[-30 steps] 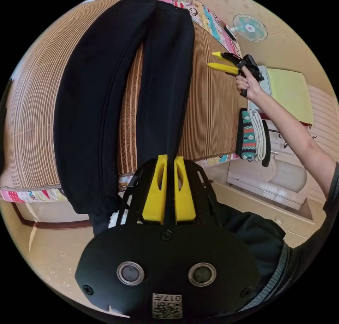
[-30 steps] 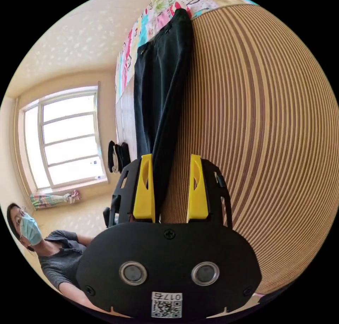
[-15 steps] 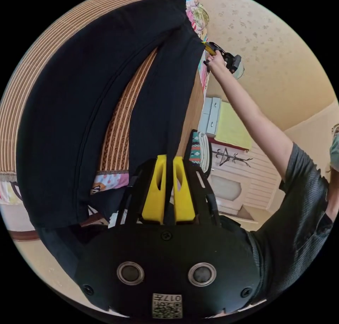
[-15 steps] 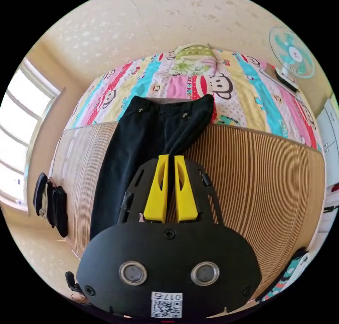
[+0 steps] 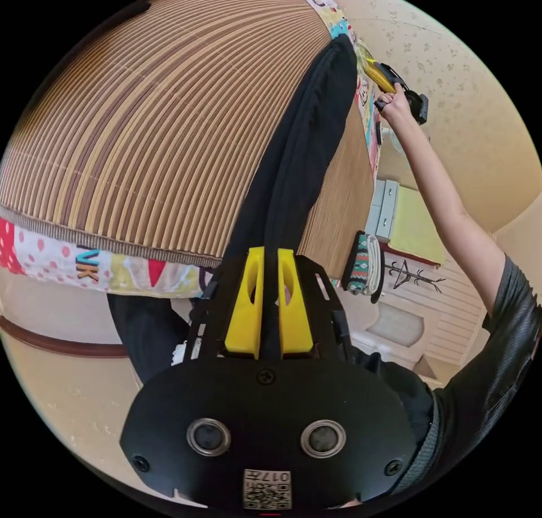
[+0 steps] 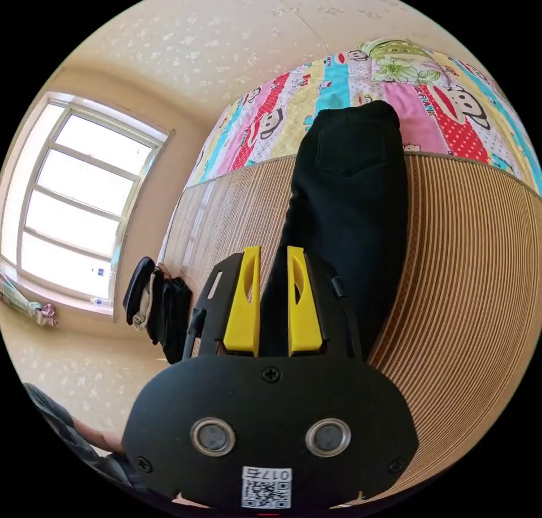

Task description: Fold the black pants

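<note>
Two folded piles (image 5: pixel 366 263) (image 6: pixel 158 306) flank black pants (image 5: pixel 293 162) on striped mat (image 5: pixel 141 134).

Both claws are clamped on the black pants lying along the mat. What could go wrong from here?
The left claw pinches the leg end of the black pants past the bed edge; let go early and that end may slide off. The right claw grips just a narrow bunch of cloth, so it could slip free. Dragging the pants across the ribbed bamboo mat may bunch the lower leg and spoil the lengthwise fold.
</note>
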`<act>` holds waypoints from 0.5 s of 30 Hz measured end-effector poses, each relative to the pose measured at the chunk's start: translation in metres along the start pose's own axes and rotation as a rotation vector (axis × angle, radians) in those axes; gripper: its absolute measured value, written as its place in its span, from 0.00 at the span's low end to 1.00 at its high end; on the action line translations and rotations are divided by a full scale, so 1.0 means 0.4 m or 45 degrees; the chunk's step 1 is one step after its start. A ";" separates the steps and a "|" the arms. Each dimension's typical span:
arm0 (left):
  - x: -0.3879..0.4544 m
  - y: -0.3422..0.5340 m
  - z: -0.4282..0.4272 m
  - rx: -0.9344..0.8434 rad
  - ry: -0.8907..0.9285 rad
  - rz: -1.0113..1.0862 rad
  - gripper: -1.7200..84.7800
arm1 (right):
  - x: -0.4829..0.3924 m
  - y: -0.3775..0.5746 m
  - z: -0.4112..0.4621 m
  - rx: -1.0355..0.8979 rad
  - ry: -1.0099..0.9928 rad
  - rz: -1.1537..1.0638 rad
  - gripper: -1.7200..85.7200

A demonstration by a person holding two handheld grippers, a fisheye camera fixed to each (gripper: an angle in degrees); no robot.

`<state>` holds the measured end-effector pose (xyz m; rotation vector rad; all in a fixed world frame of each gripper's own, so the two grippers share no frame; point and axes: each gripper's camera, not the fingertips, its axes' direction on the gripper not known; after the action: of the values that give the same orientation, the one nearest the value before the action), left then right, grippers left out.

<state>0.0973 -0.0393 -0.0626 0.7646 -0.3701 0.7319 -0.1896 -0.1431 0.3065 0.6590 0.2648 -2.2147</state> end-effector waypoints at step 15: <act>0.077 -0.046 0.055 -0.465 -0.284 0.336 0.07 | -0.091 0.887 0.178 -0.343 -0.218 0.603 0.13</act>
<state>0.1310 -0.0507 -0.0399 0.4546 -0.7955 0.7983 0.0694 -0.3830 0.3946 0.3380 0.2802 -1.7280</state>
